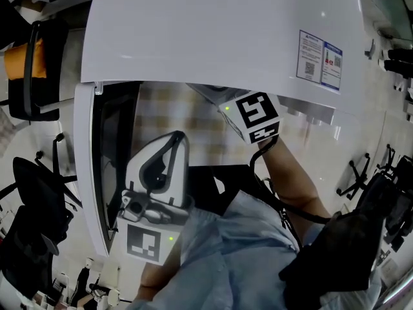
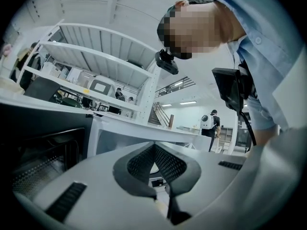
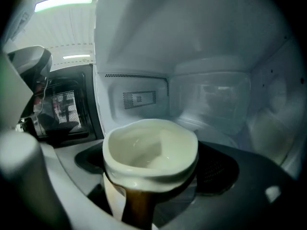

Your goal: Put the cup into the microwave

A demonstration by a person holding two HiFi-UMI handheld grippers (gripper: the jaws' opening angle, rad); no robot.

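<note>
The right gripper (image 3: 153,169) has its two fingers clamped on the cream cup (image 3: 151,150), one dark pad on each side below the rim. The cup is held upright inside the white cavity (image 3: 211,99) of the microwave (image 1: 213,31); whether its base touches the floor is hidden. To do this well, I judge: lower it level, feel for contact, then part the fingers and back straight out. The left gripper (image 2: 156,171), fingers pressed together on nothing, hovers by the open door (image 1: 87,173)
</note>
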